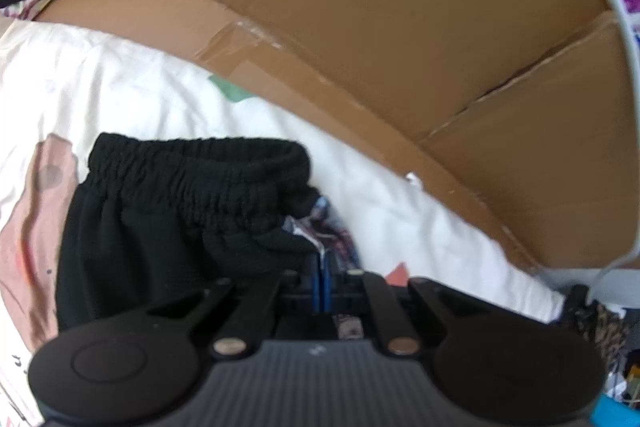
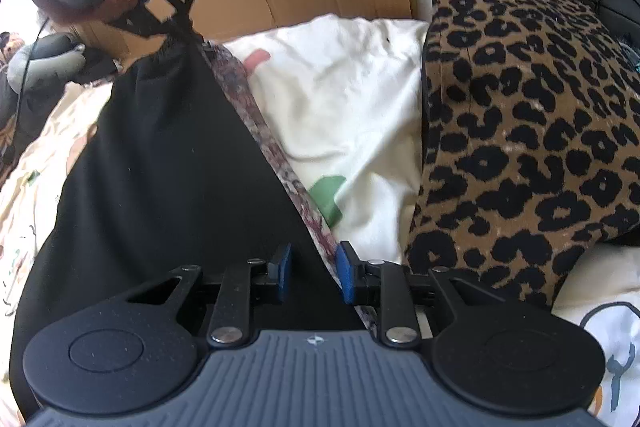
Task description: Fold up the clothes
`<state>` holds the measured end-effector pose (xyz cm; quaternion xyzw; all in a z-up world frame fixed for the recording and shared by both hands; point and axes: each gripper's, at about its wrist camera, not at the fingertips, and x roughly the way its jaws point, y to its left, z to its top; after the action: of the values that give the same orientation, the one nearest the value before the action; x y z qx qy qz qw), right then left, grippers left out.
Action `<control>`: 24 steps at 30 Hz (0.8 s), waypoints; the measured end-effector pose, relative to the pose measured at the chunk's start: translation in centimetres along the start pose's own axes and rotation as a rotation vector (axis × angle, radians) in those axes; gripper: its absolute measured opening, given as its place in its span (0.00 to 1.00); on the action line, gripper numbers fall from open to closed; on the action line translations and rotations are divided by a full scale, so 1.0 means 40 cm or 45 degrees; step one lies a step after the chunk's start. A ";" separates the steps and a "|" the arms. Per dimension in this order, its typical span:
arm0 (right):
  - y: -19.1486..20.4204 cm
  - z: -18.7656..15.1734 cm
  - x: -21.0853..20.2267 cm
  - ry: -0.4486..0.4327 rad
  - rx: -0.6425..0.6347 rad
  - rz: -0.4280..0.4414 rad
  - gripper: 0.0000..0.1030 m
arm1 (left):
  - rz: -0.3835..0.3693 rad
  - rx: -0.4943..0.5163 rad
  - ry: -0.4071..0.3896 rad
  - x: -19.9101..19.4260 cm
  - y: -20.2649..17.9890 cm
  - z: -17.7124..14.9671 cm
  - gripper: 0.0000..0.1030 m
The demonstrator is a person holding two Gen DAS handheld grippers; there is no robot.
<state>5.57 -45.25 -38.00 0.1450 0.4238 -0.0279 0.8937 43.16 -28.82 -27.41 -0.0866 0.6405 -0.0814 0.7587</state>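
The black garment (image 2: 160, 167) hung stretched over the bed (image 2: 360, 87), its long axis running from my left tongs (image 2: 176, 23), clenched on what looked like the waistband corner, down to my right tongs (image 2: 314, 277), grasping its near edge.

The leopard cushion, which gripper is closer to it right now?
Right. The right gripper sits just beside the leopard cushion, clamping the black garment. The left gripper holds the garment's far end, well away from the cushion.
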 end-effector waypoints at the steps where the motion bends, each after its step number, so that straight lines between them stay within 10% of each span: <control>1: 0.000 -0.002 0.002 0.007 -0.004 -0.008 0.15 | -0.005 0.002 -0.008 -0.003 -0.004 0.000 0.02; 24: -0.039 0.003 0.002 0.033 0.072 -0.034 0.03 | -0.049 0.121 -0.008 0.132 -0.075 0.006 0.05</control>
<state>5.44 -46.75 -38.36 0.1650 0.4362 -0.0501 0.8832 44.22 -32.97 -31.73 -0.0631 0.6318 -0.1260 0.7622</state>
